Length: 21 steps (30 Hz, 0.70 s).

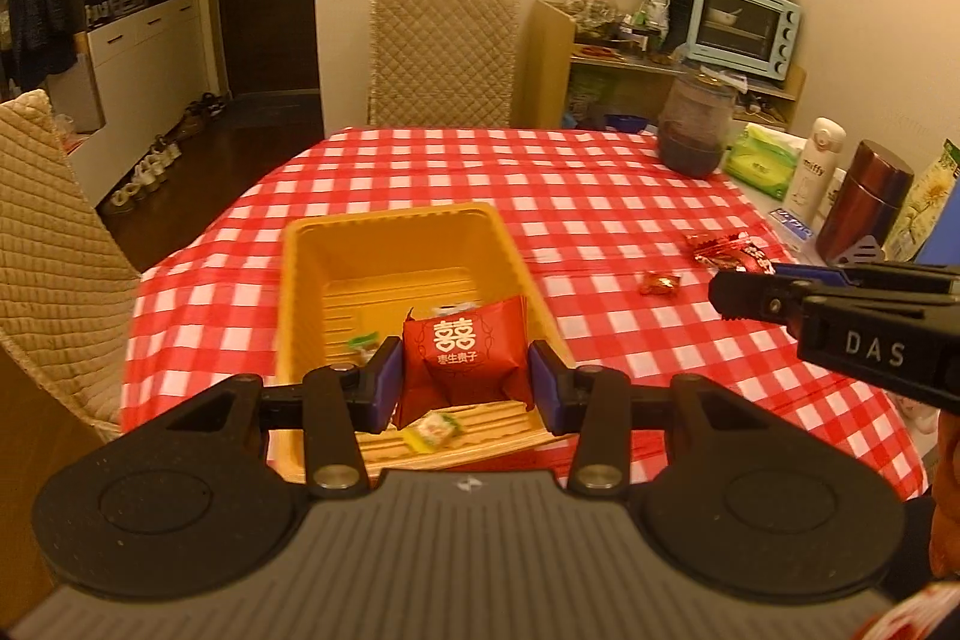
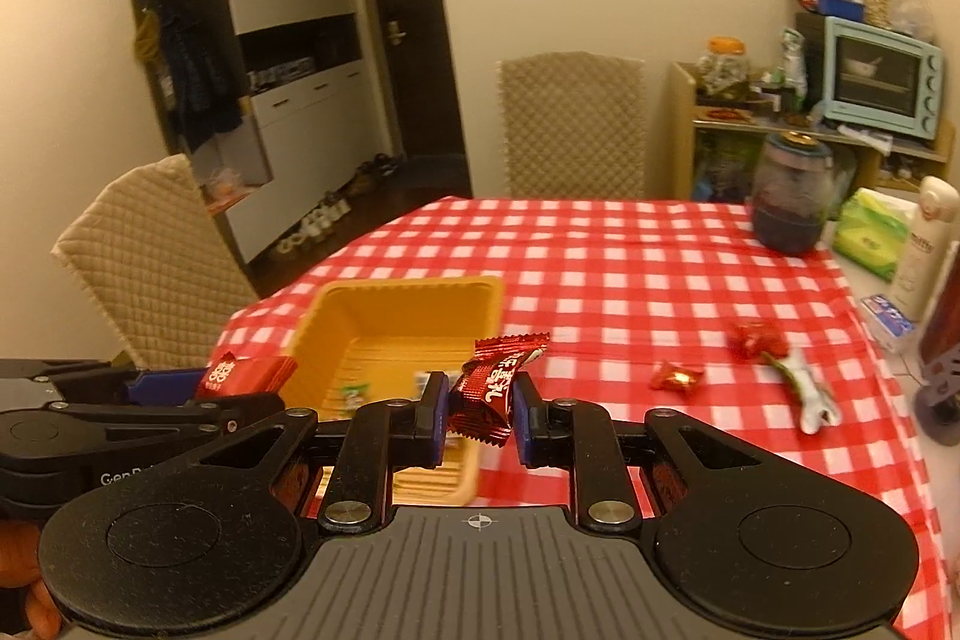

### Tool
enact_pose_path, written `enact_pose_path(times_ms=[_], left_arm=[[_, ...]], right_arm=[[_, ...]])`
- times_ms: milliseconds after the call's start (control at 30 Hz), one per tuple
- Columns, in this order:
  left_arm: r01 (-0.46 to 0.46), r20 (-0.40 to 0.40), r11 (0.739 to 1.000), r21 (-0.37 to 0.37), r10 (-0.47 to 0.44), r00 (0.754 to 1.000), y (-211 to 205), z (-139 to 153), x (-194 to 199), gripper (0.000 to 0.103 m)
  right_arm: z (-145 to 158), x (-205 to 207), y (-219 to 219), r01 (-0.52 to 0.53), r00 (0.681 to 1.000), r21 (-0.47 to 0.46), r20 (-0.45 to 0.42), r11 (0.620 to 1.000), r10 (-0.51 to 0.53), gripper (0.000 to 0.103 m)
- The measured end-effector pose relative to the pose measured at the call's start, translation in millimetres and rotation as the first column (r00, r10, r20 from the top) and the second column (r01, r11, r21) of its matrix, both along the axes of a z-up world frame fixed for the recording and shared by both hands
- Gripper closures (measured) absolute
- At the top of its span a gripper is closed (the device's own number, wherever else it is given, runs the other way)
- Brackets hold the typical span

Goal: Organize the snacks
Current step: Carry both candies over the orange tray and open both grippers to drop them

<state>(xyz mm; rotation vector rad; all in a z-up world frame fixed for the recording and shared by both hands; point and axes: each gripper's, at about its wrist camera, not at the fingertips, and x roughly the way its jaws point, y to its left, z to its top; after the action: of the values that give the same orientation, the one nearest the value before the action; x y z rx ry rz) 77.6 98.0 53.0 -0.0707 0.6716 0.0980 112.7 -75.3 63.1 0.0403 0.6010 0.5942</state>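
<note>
Left gripper (image 1: 465,383) clamps a red packet (image 1: 465,361) over the tray (image 1: 300,280) — right gripper (image 2: 480,403), nearly closed, pinches a dark-red candy (image 2: 492,388) beside it.

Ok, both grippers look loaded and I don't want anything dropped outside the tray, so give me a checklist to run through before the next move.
1. Left gripper holds the red pouch between its pads: ok.
2. Right gripper is shut on the dark red wrapped snack: ok.
3. Yellow tray has free floor space: ok, only a few small candies lie in it.
4. Red pouch is over the tray: ok in the left wrist view.
5. Dark red wrapped snack is over the tray: cannot tell, it sits near the tray's right edge.
6. Loose candies remain on the checked tablecloth: not ok, still to collect.
</note>
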Motion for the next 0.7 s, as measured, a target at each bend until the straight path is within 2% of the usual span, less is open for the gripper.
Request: enact_pose_path(times_ms=[367,700], left_arm=[[-0.045,-0.021,0.999,0.008,0.045,0.999,32.1,-1.2,1.8,0.062],[-0.065,-0.044,0.998,-0.01,0.064,0.997,53.9,-10.8,28.8,0.062]], right_arm=[[-0.8,12.8,34.8,-0.063,0.998,-0.014,0.003,0.998,0.063,0.081],[-19.1,42.6,65.2,-0.103,0.994,-0.035,-0.036,0.994,0.102,0.081]])
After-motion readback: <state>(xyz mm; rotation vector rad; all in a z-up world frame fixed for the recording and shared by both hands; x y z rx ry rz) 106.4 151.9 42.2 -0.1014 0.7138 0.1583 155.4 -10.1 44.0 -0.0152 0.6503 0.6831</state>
